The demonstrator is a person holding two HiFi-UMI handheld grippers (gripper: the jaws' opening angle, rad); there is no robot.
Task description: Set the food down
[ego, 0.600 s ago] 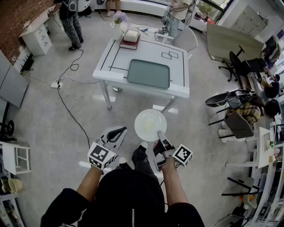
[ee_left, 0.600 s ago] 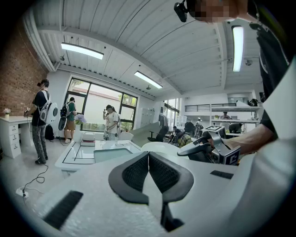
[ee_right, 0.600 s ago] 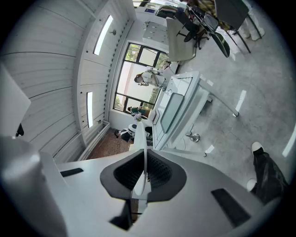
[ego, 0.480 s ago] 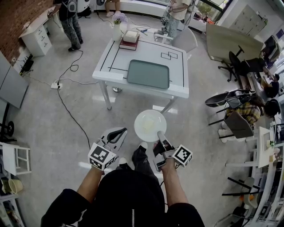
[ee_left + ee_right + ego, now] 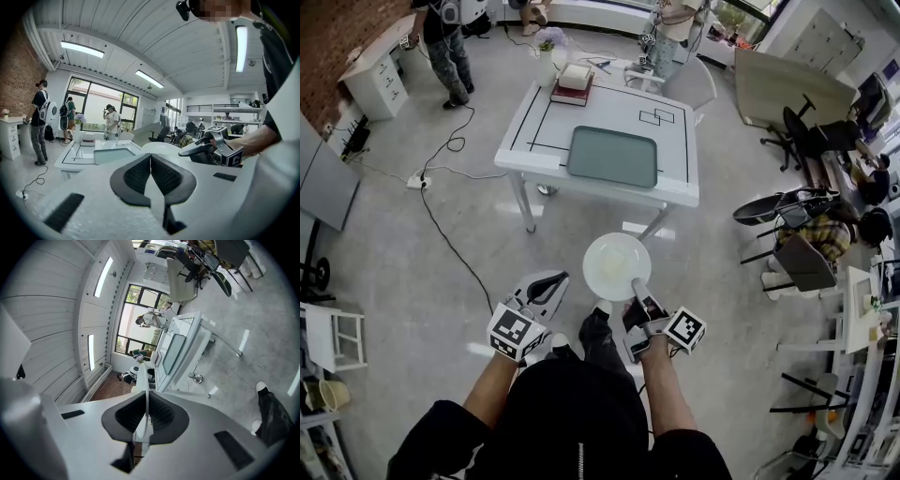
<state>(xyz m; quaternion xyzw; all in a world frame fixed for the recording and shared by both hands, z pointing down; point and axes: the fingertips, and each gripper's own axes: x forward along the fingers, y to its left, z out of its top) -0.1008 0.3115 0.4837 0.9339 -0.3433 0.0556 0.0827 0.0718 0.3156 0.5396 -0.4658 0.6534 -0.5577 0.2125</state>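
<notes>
A round white plate (image 5: pixel 617 265) with a pale piece of food (image 5: pixel 615 259) on it hangs over the floor, short of the white table (image 5: pixel 609 108). My right gripper (image 5: pixel 636 284) is shut on the plate's near rim. In the right gripper view the plate (image 5: pixel 143 380) shows edge-on between the jaws of that gripper (image 5: pixel 146 404). My left gripper (image 5: pixel 555 277) is to the plate's left, shut with nothing in it. The left gripper view shows this gripper's (image 5: pixel 150 157) pads touching, with the plate (image 5: pixel 161 147) beyond them. A green tray (image 5: pixel 613 156) lies on the table's near half.
A stack of books with a box (image 5: pixel 575 82) and a vase of flowers (image 5: pixel 547 56) stand at the table's far left corner. A white chair (image 5: pixel 694 84) is behind the table. A cable (image 5: pixel 441 216) runs over the floor at left. Black chairs (image 5: pixel 797 253) stand at right. People stand at the far end.
The plate and both grippers hold their places. The people at the far end have shifted slightly.
</notes>
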